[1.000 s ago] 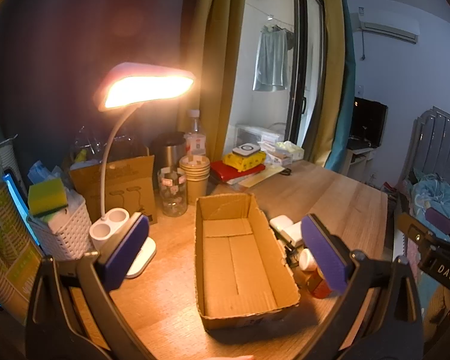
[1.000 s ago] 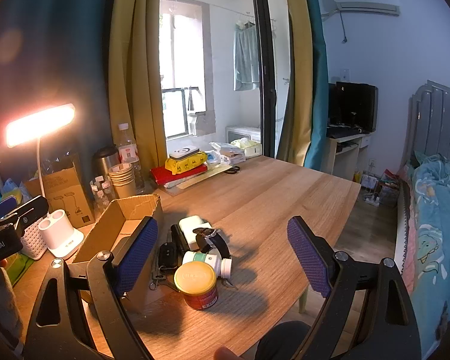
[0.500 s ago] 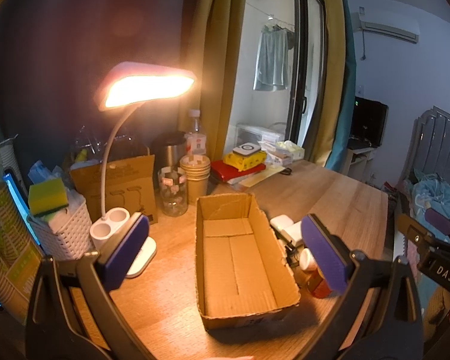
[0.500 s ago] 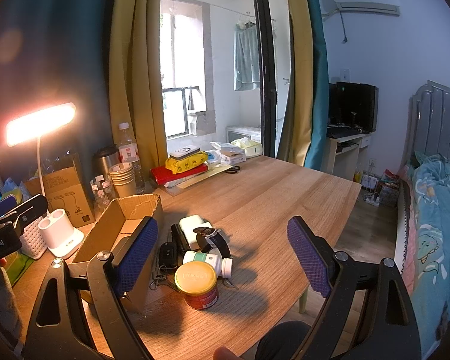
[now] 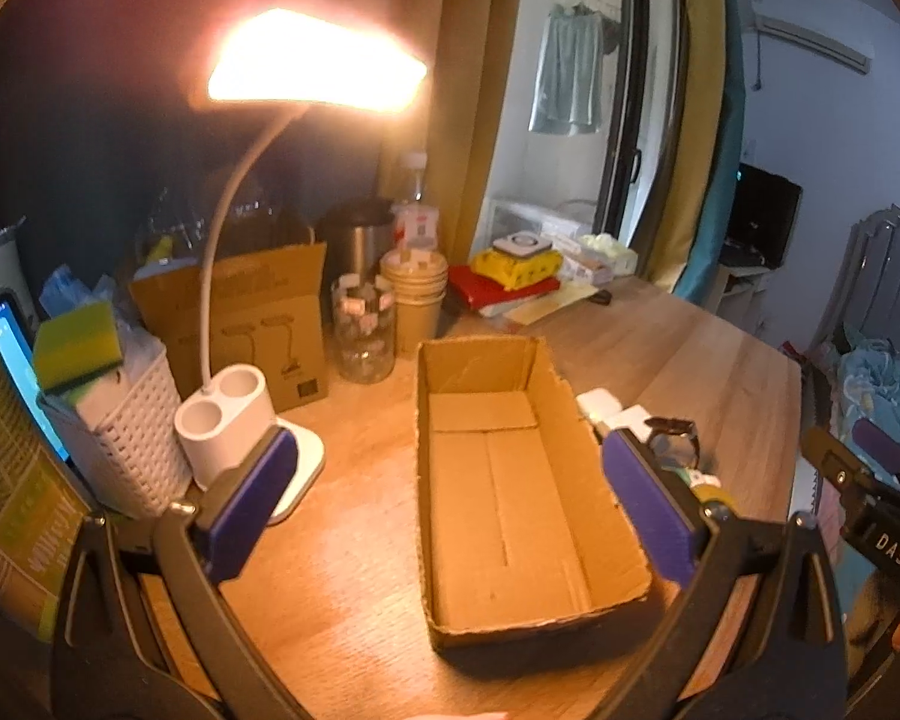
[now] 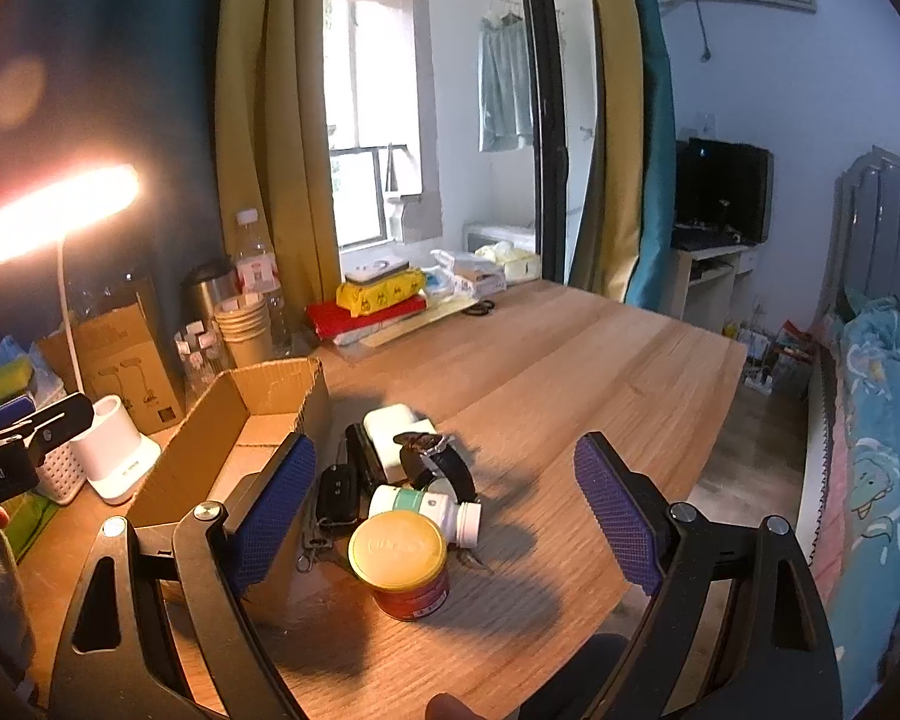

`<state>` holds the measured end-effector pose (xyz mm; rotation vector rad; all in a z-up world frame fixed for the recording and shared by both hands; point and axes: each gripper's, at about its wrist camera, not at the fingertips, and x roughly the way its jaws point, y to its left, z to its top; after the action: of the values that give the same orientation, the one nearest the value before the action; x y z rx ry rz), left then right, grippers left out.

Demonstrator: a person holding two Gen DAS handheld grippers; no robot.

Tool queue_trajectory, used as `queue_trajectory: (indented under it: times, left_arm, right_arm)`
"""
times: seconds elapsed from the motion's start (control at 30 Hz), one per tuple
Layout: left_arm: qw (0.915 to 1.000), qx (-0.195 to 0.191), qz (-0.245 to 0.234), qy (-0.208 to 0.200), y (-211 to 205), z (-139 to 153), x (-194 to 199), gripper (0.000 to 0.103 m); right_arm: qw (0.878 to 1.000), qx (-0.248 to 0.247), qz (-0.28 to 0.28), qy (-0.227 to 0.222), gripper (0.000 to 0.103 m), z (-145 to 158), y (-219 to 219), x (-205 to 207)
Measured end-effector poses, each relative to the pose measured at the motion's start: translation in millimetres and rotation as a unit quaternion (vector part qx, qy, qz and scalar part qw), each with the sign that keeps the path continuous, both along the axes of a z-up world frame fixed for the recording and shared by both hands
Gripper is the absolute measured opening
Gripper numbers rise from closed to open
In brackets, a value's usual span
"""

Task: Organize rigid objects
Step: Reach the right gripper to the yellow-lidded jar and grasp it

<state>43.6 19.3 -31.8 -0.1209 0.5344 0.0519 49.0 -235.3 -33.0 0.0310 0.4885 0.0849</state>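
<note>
An empty open cardboard box lies on the wooden desk; it also shows in the right wrist view. My left gripper is open and empty, hovering over the box. To the box's right lie a red can with a yellow lid, a white pill bottle, a black watch, a white case, a black car key and a black block. The watch and white case also show beside the left gripper's right finger. My right gripper is open and empty above this pile.
A lit desk lamp with a white base stands left of the box, beside a white basket with a sponge. A brown carton, glass jar, paper cups and a red and yellow stack line the back.
My left gripper has moved forward and lower toward the box and lamp, so both look larger. The right gripper has barely moved.
</note>
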Motion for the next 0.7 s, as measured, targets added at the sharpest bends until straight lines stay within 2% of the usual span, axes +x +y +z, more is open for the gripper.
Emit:
queue_trajectory:
  times: [0.37, 0.63, 0.7]
  left_arm:
    - [0.9979, -0.003, 0.002, 0.065, 7, -41, 31, 0.102]
    - [0.9943, -0.014, -0.004, 0.105, 7, -63, 42, 0.102]
    - [0.9937, -0.014, -0.003, 0.111, 7, -66, 44, 0.097]
  right_arm:
    - [0.998, -0.003, 0.008, 0.056, 0.09, -35, 0, 41]
    - [0.996, -0.002, 0.018, 0.086, 0.09, -56, 2, 57]
    - [0.996, -0.002, 0.023, 0.089, 0.09, -59, 3, 58]
